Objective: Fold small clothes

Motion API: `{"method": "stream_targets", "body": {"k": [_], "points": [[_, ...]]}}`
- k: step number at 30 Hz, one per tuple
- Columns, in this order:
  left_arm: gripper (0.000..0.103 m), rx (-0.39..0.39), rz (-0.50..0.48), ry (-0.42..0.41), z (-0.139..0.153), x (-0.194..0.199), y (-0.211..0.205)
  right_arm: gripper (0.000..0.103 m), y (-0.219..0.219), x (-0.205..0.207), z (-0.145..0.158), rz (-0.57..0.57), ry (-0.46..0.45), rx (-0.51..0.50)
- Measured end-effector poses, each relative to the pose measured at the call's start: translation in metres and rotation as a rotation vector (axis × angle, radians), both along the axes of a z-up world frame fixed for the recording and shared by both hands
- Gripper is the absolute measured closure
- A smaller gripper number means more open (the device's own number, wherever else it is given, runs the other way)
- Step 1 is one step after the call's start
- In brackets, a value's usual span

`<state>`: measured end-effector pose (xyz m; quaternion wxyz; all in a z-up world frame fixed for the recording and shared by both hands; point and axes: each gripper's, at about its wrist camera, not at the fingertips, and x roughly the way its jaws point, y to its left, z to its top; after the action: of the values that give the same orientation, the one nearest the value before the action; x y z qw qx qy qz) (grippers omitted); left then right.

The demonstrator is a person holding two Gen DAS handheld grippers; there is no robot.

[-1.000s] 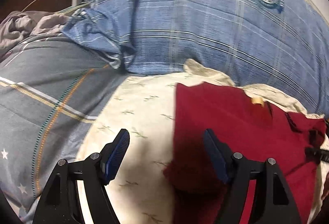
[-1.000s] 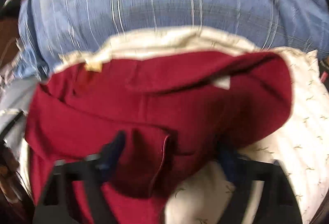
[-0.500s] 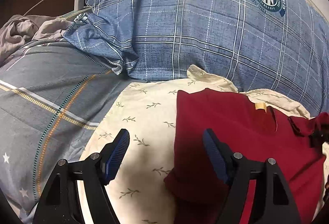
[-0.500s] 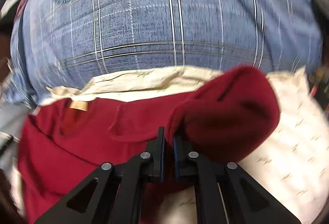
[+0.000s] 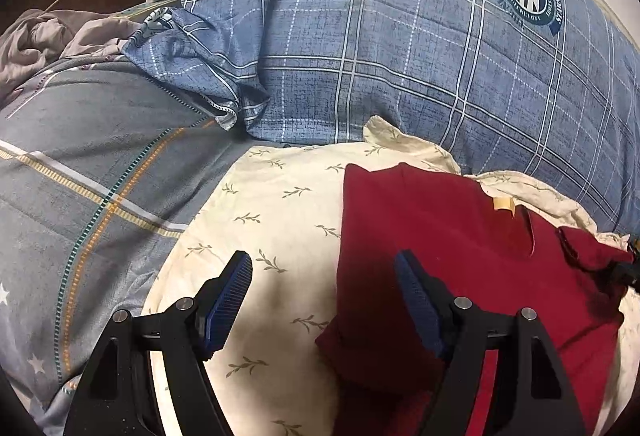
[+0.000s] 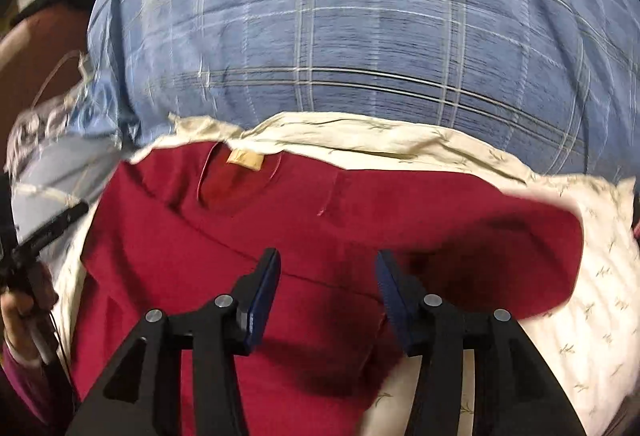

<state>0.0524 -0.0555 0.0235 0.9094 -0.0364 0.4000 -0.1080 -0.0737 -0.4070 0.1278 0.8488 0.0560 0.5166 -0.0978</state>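
Both tongs gape empty, the left gripper straddling the red shirt's near edge and the right gripper hovering over its folded-in sleeve, so the next fold likely needs a fresh pinch.

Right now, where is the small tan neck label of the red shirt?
In the right wrist view the tan neck label sits upper left, inside the collar of the red shirt, just below the cream leaf-print sheet and the blue plaid pillow.
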Motion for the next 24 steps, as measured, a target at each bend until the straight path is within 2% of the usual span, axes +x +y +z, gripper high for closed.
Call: {"method": "stream_targets", "body": {"k": [2,3,4,6,7,8,10,12,13,15,16,17,22,24], "points": [[0.030,-0.001,0.001,0.003,0.000,0.002,0.000,0.040,-0.009,-0.006,0.014,-0.107,-0.012,-0.079],[0.030,-0.005,0.002,0.004,0.000,0.002,0.000,0.038,-0.016,-0.012,0.019,-0.155,-0.034,-0.083],[0.030,-0.012,0.002,0.004,0.000,0.002,0.000,0.038,-0.021,-0.017,0.025,-0.162,-0.064,-0.056],[0.030,-0.019,-0.002,0.000,0.001,0.002,0.000,0.039,-0.018,-0.018,0.025,-0.081,-0.086,0.053],[0.030,-0.013,-0.006,-0.001,0.001,0.001,-0.002,0.040,-0.010,-0.013,0.015,-0.022,-0.037,0.064],[0.030,-0.006,-0.008,0.000,0.000,0.001,-0.002,0.040,-0.004,-0.008,0.006,-0.001,0.008,0.011],[0.030,0.006,-0.012,0.003,-0.001,0.000,-0.003,0.040,0.000,-0.006,-0.016,-0.004,0.090,-0.154],[0.030,-0.002,-0.005,0.004,0.000,0.001,0.000,0.040,-0.007,-0.011,-0.036,-0.018,0.156,-0.187],[0.030,-0.015,0.006,0.002,0.001,0.002,0.004,0.043,-0.009,-0.015,-0.042,-0.022,0.167,-0.162],[0.030,-0.034,0.025,0.002,0.002,0.004,0.008,0.059,-0.015,-0.027,-0.048,-0.030,0.160,-0.101],[0.030,-0.043,0.032,0.005,0.002,0.004,0.009,0.090,-0.013,-0.030,-0.046,-0.018,0.143,-0.085],[0.030,-0.050,0.038,0.011,0.001,0.005,0.010,0.098,-0.010,-0.030,-0.041,-0.010,0.133,-0.103],[0.030,-0.047,0.048,0.003,0.002,0.004,0.010,0.098,0.005,-0.019,-0.001,0.028,-0.011,-0.195],[0.030,-0.050,0.052,-0.001,0.002,0.004,0.011,0.098,0.004,-0.006,-0.002,-0.005,-0.031,-0.216]]}}
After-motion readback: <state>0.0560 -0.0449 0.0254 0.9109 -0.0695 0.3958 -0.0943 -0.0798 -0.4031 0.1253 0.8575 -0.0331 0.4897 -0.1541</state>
